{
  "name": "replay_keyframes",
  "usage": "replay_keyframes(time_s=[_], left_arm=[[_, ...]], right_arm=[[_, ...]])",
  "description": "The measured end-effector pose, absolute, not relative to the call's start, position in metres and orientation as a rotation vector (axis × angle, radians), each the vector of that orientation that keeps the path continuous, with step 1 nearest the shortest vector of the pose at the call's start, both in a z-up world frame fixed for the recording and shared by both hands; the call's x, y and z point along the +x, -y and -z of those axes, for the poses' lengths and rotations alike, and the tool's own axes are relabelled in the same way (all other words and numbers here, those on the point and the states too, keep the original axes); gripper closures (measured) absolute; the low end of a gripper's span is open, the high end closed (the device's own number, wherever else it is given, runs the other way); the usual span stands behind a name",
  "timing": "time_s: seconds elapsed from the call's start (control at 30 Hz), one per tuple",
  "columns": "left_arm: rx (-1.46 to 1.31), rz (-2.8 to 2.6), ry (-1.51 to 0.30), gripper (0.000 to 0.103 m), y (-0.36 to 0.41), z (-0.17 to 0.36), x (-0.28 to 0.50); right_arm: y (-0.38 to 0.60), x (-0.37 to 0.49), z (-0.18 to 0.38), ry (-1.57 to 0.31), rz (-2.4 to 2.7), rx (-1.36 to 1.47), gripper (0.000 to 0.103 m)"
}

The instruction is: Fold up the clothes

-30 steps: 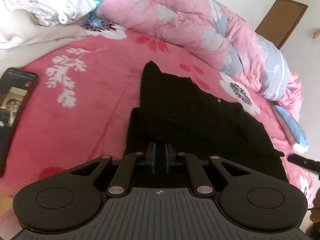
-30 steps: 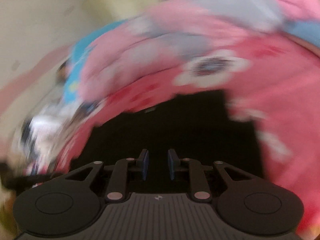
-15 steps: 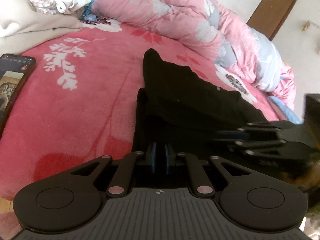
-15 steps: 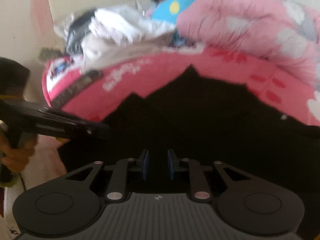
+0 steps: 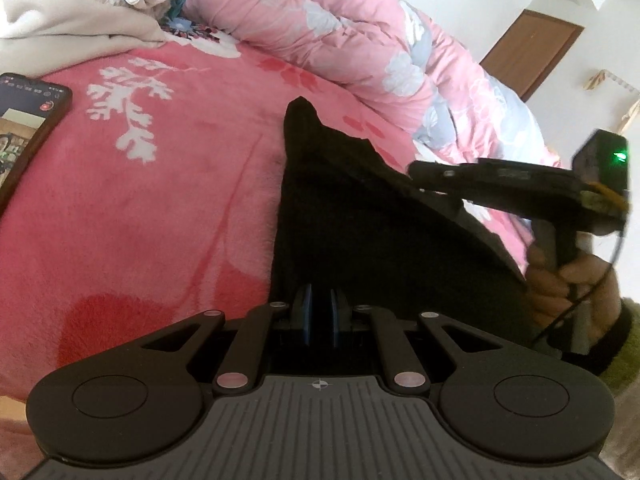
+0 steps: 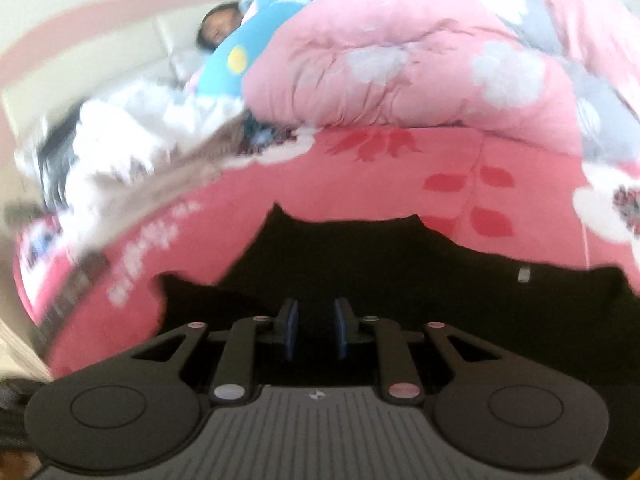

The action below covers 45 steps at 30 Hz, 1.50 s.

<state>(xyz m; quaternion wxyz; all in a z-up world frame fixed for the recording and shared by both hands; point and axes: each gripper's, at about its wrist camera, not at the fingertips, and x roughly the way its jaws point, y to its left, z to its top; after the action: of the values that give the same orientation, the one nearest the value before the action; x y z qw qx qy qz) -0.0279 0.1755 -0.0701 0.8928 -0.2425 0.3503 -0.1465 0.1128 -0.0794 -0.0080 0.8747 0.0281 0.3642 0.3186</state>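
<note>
- pink floral blanket covers the bed; near edge hidden under gripper bodies in both views, left part smeared in the right wrist view
- rolled pink quilt along the far side; its right end is cut by the frame edge in the left wrist view
- black garment lies on the blanket, center-right and near; near hem hidden behind both grippers, folds unreadable, all one dark mass; right wrist view shows its far edge with two peaks and a small pale tag, not made out in the left view
- heap of pale clothes far left, cropped; blurred in the right view
- left gripper at the garment's near left edge, blue pads almost together with a thin slit; cloth between them cannot be told
- right gripper low above the garment, pads apart with a clear gap; left view shows it from the side at far right, held by a hand, tip over the garment's right edge
- phone with lit screen at the left edge, cut off; only a streak in the right view
</note>
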Motion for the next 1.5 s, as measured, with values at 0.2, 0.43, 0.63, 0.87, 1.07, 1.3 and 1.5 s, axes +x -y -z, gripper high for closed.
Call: replay_keyframes(time_s=[0.2,0.43,0.63,0.87,1.07,1.3,1.5], left_arm=[[-0.519,0.313,-0.717,0.095,-0.178,0.072,-0.028],[-0.496,0.286,-0.724,0.094,-0.173,0.069,-0.028],[-0.473,0.249,-0.738,0.094,-0.167,0.065,-0.028],[-0.452,0.198,-0.757,0.093,-0.160,0.061,-0.027],[-0.433,0.161,-0.783,0.093,-0.155,0.057,-0.024],[-0.388,0.126,-0.805,0.093,-0.147,0.053,-0.022],[-0.358,0.118,-0.823,0.092,-0.144,0.048,-0.020]], right_arm=[[0.076,0.091,0.002,-0.811,-0.762,0.022,0.082],[0.099,0.075,0.008,-0.882,-0.691,0.103,0.082],[0.168,0.033,0.004,-0.866,-0.500,0.073,0.082],[0.258,0.021,0.009,-0.870,-0.253,0.159,0.082],[0.275,0.066,0.029,-0.854,-0.230,0.137,0.082],[0.322,0.090,0.014,-0.714,-0.187,0.335,0.082],[0.367,0.051,0.010,-0.701,-0.144,0.383,0.081]])
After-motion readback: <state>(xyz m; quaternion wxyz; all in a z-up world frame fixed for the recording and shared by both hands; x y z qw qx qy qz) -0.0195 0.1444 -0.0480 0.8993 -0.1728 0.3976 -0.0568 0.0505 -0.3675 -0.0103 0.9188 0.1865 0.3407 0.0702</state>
